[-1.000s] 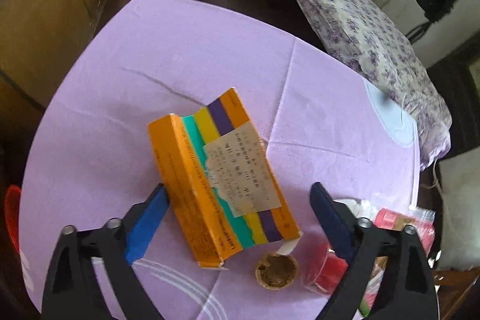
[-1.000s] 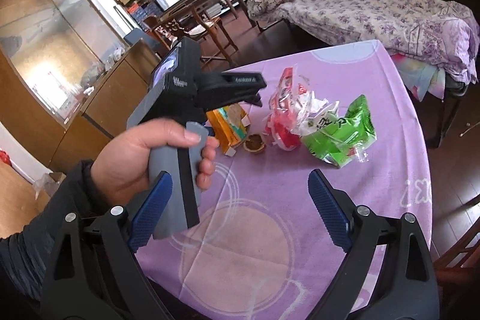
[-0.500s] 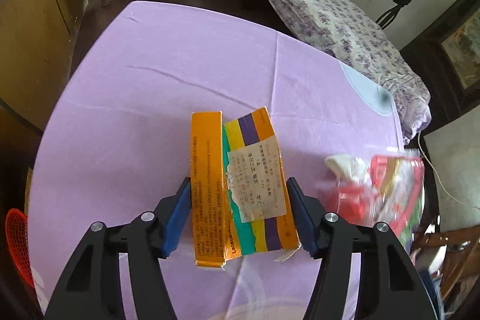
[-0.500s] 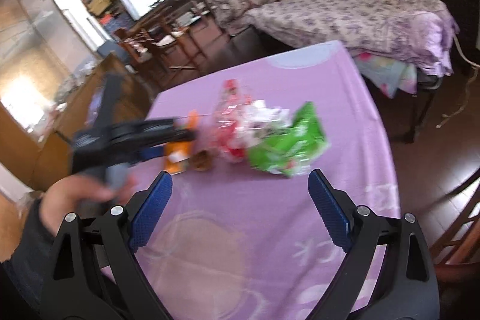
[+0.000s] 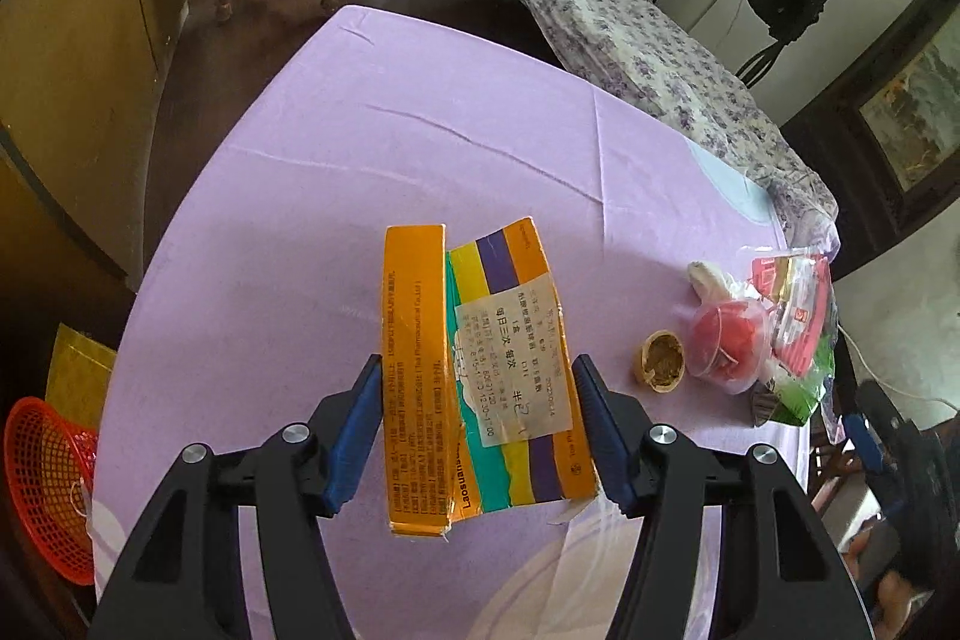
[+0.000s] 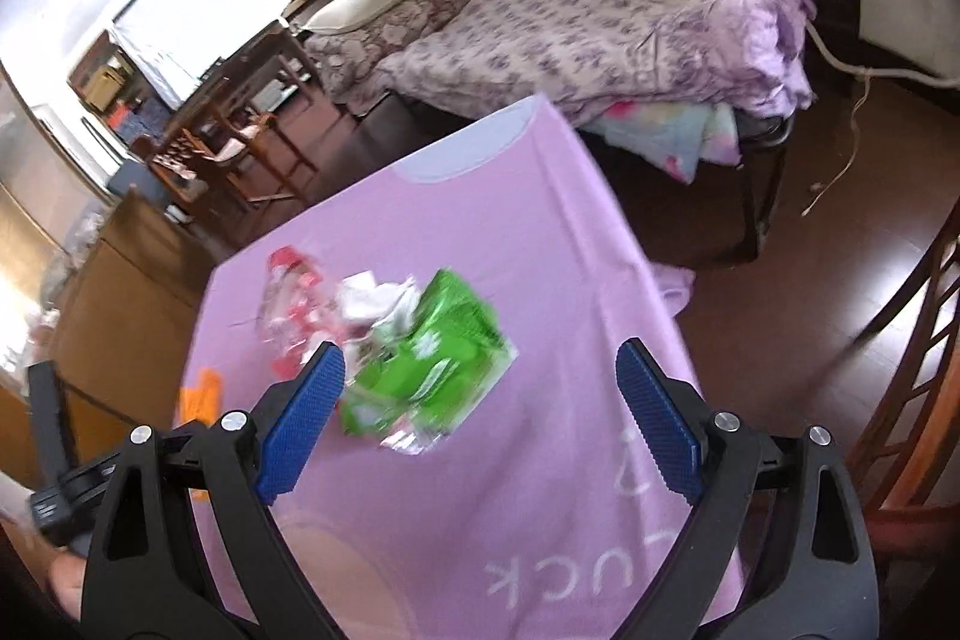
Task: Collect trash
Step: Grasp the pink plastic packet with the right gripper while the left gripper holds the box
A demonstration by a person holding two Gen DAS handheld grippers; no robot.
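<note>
The orange medicine carton [image 5: 480,376], striped teal, yellow and purple with a pale pharmacy label stuck on its face, is sitting in the lower middle of the left wrist view, and the left gripper [image 5: 480,424] is gripping it across its width, one blue pad pressing each long side, with the box appearing lifted clear of the purple tablecloth [image 5: 420,100]. It is looking like thin card, probably empty and very light, and one side panel is splaying away from the face, so it is likely to be crushing or folding if squeezed harder; taking it across the two long edges near the lower half, as is happening here, is seeming the sound place to hold. To the right of it in that view a small brown paper cup [image 5: 660,361] is resting on the cloth, just beside a clear bag with red contents [image 5: 729,340] and a red and white wrapper [image 5: 798,304]; these are looking soft, crinkly and slippery, best pinched at a bunched fold. In the right wrist view, blurred by motion, a green plastic packet [image 6: 432,358] is lying in the middle of the frame beside crumpled white paper [image 6: 375,301], and the right gripper [image 6: 480,424] is standing wide with nothing between its pads, hanging above and in front of that packet. A red mesh basket [image 5: 48,484] is showing at the lower left edge of the left view, off the table
</note>
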